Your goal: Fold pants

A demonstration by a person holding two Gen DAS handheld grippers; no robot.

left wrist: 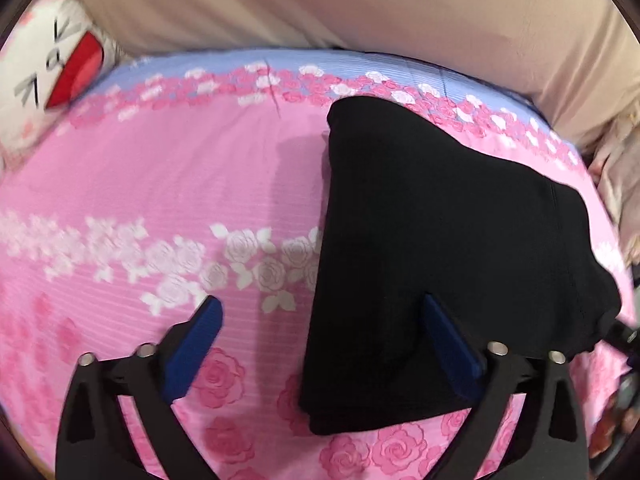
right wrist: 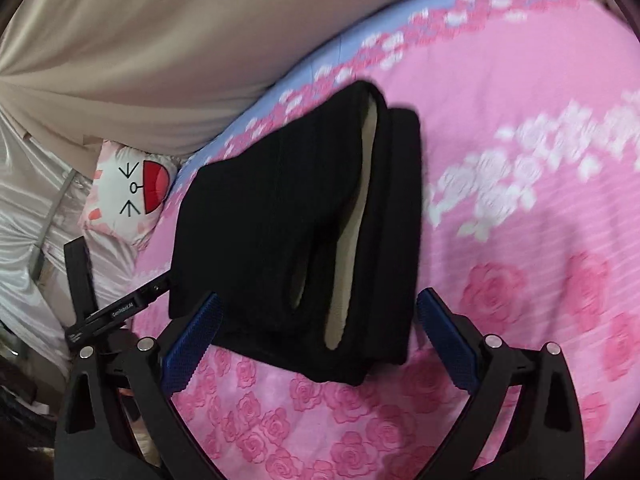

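The black pants [left wrist: 420, 240] lie folded into a thick stack on the pink floral bedsheet [left wrist: 160, 180]. In the right wrist view the pants [right wrist: 280, 220] show layered folds with a pale lining between them. My left gripper [left wrist: 320, 320] is open, its blue pads wide apart, just above the near left edge of the stack; the right pad [left wrist: 448, 340] is over the fabric. My right gripper [right wrist: 318, 320] is open at the near end of the stack and holds nothing. The other gripper [right wrist: 116, 308] shows at the left.
A white cushion with a cartoon face [left wrist: 52, 72] lies at the sheet's far left corner; it also shows in the right wrist view [right wrist: 128, 196]. A beige curtain [left wrist: 320, 0] hangs behind the bed. Shiny white fabric [right wrist: 24, 200] lies beside the bed.
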